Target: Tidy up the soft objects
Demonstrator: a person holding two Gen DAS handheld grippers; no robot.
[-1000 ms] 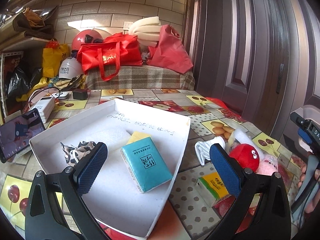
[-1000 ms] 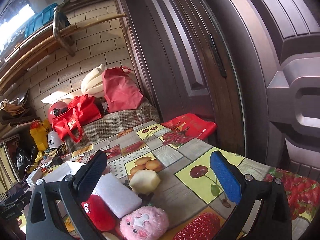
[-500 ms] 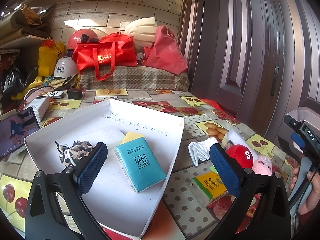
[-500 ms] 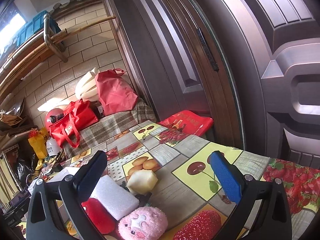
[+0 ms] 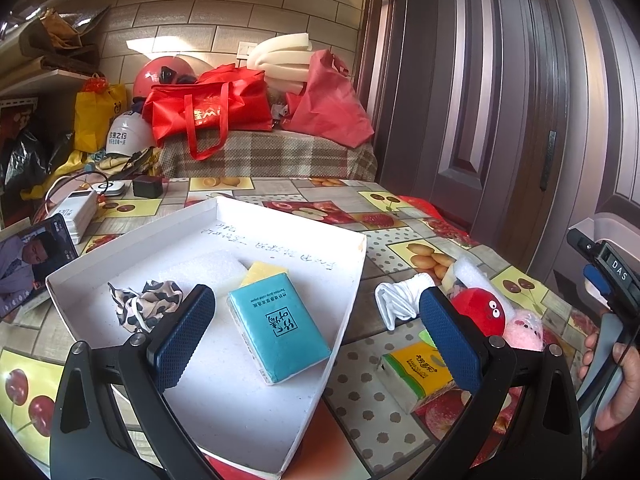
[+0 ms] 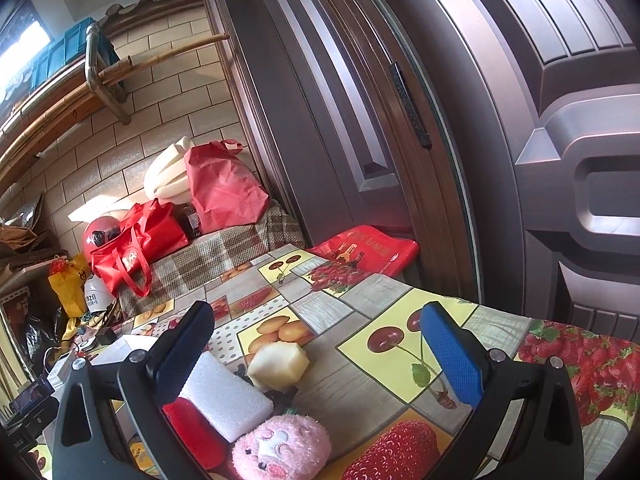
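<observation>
The left gripper (image 5: 316,336), a black two-finger tool with dark blue textured pads, hangs released and empty over the near side of the shallow white cardboard tray (image 5: 348,308); over the last second it has eased back and a little to the right, so the tray and its contents now sit lower and further left in its view. The right gripper (image 6: 316,354), of the same make, is likewise spread wide with nothing between its pads, and it has tipped upward, so more of the dark brown panelled door (image 6: 460,128) fills its view. Inside the tray lie a teal packet of tissues (image 5: 278,332), a yellow sponge (image 5: 262,273) tucked behind it, a flat white foam sheet (image 5: 200,268) and a crumpled black-and-white patterned cloth (image 5: 146,306). Still outside on the fruit-print tablecloth (image 6: 360,316) are a folded white cloth (image 5: 396,300), a yellow-and-green tissue pack (image 5: 416,368), a red plush with googly eyes (image 5: 480,312) and a pink fluffy plush (image 6: 280,446). Only the left camera shows the tray's inside, the propped phone (image 5: 34,262), and the person's hand (image 5: 616,384) around the right tool's handle. Only the right camera shows the white foam block (image 6: 224,396) clearly, touching the red plush, with a pale faceted foam lump (image 6: 278,364) just beyond it.
</observation>
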